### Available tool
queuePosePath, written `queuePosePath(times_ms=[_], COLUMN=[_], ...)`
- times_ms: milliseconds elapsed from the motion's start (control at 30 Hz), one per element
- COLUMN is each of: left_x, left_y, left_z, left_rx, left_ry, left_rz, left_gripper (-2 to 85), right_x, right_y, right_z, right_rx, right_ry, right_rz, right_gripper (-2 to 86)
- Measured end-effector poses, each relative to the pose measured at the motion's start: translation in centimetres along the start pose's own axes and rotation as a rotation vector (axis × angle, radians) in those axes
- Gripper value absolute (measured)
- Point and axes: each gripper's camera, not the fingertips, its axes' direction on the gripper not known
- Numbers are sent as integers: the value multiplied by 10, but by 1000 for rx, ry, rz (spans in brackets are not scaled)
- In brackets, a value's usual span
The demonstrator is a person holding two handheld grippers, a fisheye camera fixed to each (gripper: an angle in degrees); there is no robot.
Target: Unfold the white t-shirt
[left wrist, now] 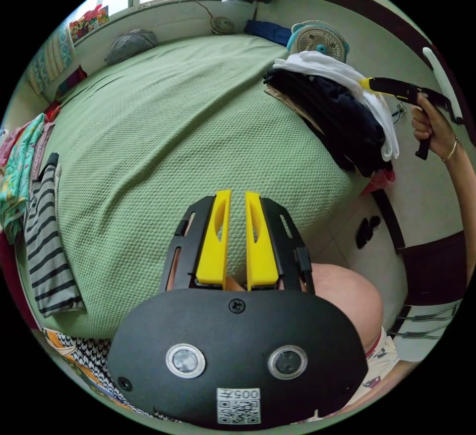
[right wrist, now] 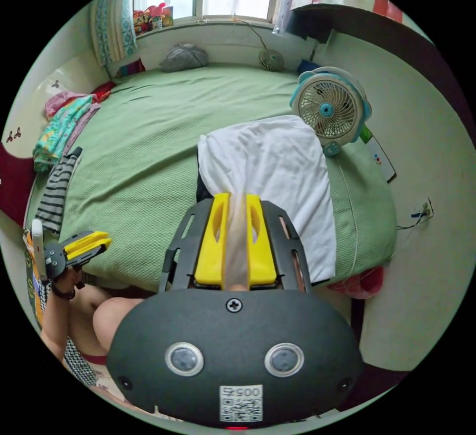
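Observation:
The white t-shirt (right wrist: pixel 277 167) lies folded on top of a pile of dark clothes (left wrist: pixel 342 123) at the right edge of the green bed (left wrist: pixel 173 123). My right gripper (right wrist: pixel 238 197) is shut on a fold of the shirt's near edge, and white cloth runs up between its yellow jaws. In the left gripper view the white t-shirt (left wrist: pixel 337 76) drapes over the pile, and the right gripper (left wrist: pixel 368 83), held by a hand, meets it from the right. My left gripper (left wrist: pixel 237 197) hovers over the bed's near edge, jaws close together with nothing between them. The left gripper (right wrist: pixel 91 244) appears at lower left in the right gripper view.
A small fan (right wrist: pixel 329 105) stands just behind the pile. A striped garment (left wrist: pixel 47 242) and colourful clothes (left wrist: pixel 17 172) lie along the bed's left edge, a grey bundle (left wrist: pixel 130 43) at the far end. The person's knee (left wrist: pixel 347 296) is below the bed edge.

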Motion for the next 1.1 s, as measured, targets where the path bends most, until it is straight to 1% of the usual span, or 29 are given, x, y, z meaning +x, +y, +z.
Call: queuePosePath(times_ms=[233,333,433,500,700,833,900,1000,1100], left_x=[9,8,7,6,2,0,-3,-9,-17], left_y=[-2,-4,-5,-5,-8,-8,-8,-8,-7], left_z=[10,13,14,14,19,21,22,21,19], left_rx=[9,10,22,29,29,24,20,19,23], left_ry=[-33,-21,-6,-2,16,18,11,14,18], left_rz=[23,17,8,5,-3,-3,-3,-11,-21], left_gripper=[62,62,61,61,60,59,59,57,57], right_x=[-15,-18,-9,-1,-10,-19,-19,-11,-1], right_y=[-15,-20,-25,-29,-34,-41,-46,-52,-57], right_z=[6,16,18,14,19,31,36,35,33], right_rx=[-18,-44,-38,-21,-28,-58,-56,-48,-49], right_ry=[35,132,172,156,95,163,193,151,104], right_rz=[-39,-67,-15,35,-24,-70,-64,-28,-17], right_gripper=[88,79,70,68,72,61,40,11,3])
